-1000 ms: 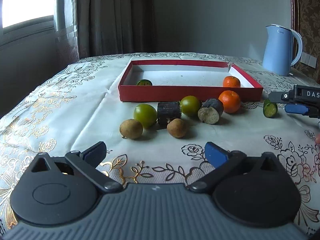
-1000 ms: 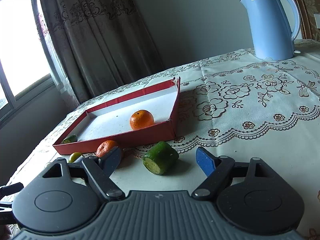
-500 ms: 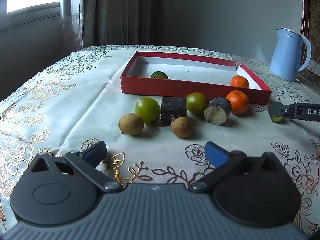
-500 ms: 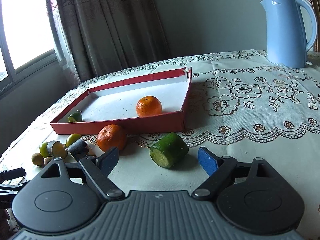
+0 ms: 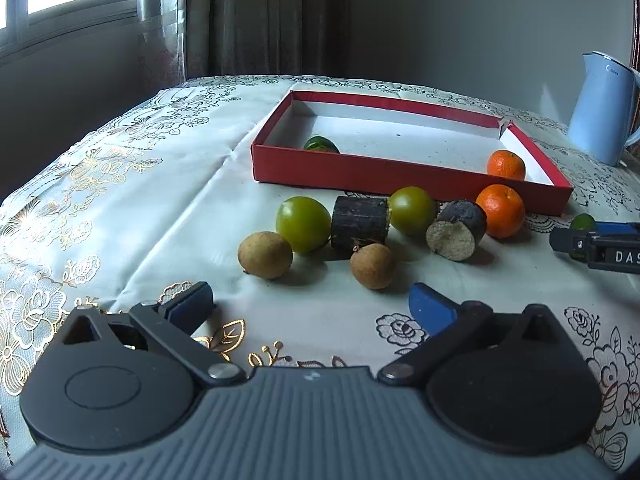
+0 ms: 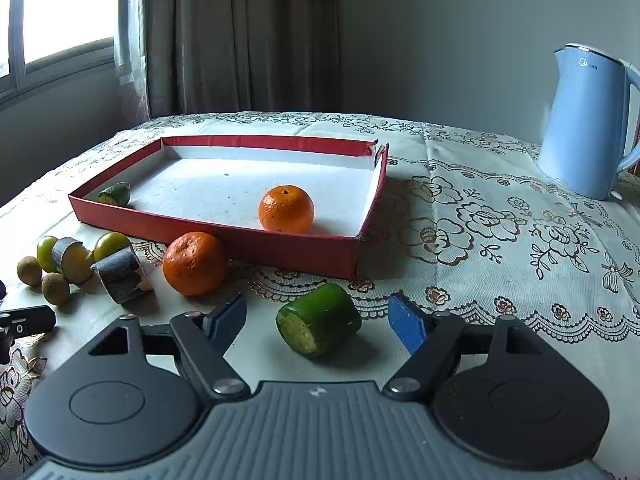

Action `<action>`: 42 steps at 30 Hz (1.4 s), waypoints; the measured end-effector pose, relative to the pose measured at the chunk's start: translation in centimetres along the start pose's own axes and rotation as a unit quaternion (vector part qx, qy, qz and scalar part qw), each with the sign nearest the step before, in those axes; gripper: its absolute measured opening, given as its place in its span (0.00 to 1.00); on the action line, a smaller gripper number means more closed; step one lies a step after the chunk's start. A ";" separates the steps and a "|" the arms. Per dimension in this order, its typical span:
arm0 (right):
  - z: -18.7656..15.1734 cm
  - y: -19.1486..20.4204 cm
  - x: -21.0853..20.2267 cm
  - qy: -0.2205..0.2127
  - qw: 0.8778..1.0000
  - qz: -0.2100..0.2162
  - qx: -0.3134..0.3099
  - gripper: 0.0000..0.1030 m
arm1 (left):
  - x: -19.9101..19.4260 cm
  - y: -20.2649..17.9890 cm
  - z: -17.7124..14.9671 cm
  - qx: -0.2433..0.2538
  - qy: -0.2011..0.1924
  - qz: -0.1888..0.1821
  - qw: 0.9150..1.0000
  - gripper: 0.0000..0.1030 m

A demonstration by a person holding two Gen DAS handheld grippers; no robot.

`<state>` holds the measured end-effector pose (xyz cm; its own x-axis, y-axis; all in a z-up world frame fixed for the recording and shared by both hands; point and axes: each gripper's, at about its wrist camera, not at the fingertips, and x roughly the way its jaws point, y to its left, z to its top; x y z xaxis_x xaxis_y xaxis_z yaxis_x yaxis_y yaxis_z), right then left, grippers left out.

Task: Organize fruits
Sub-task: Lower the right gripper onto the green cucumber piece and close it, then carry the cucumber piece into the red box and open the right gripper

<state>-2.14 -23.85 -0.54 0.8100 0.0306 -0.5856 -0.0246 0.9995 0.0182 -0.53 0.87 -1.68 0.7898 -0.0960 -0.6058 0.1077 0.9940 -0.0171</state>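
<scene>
1. Right wrist view: ahead of our right gripper [image 6: 318,318] and to its left lies the red tray [image 6: 256,245]. It holds one orange [image 6: 286,209] near its right wall and a small green fruit piece [image 6: 115,195] in its near left corner.
2. The right gripper's jaws have just been closing. A green cut piece [image 6: 319,319] lies on the tablecloth [image 6: 500,280] between them, with gaps on both sides, so the claw is released.
3. A second orange [image 6: 195,263] sits just outside the tray's front wall, beyond the left finger.
4. In the left wrist view, our left gripper [image 5: 310,306] is released too, nothing between its pads. The loose fruits [image 5: 360,228] sit ahead of it, in front of the tray.
5. There the tray wall hides the lower part of the green piece inside, and the kettle [image 5: 604,108] is cut off at the frame edge.
</scene>
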 end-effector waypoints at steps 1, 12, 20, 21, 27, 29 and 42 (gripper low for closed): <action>0.0 -0.1 0.2 0.005 1.000 0.003 0.002 0.70 | 0.0 0.1 0.0 0.000 0.001 -0.001 1.000 1.00; 0.4 -0.1 0.9 0.017 1.000 0.006 -0.014 0.54 | 0.2 -0.2 0.1 0.001 0.003 0.004 1.000 1.00; 0.3 -0.4 0.7 0.012 1.000 0.008 -0.009 0.41 | 0.2 -0.2 0.1 0.000 0.004 0.005 1.000 1.00; 0.3 -0.3 0.7 0.012 1.000 0.008 -0.009 0.41 | 0.2 -0.2 0.1 0.000 0.004 0.004 1.000 1.00; 0.2 -0.7 0.5 0.006 1.000 0.010 0.001 0.41 | 0.3 -0.1 0.0 -0.001 0.004 0.003 1.000 1.00; 0.2 -0.8 0.4 0.004 1.000 0.011 0.004 0.41 | 0.3 -0.1 0.0 -0.001 0.004 0.003 1.000 1.00; -0.2 -0.8 -1.3 -0.021 0.999 0.022 0.026 0.41 | 0.2 0.0 0.0 -0.003 0.004 0.001 1.000 1.00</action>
<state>-3.29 -24.73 0.00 0.8331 0.0736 -0.5482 -0.0311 0.9958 0.0865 -0.36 0.81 -1.86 0.7852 -0.0933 -0.6122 0.1025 0.9945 -0.0201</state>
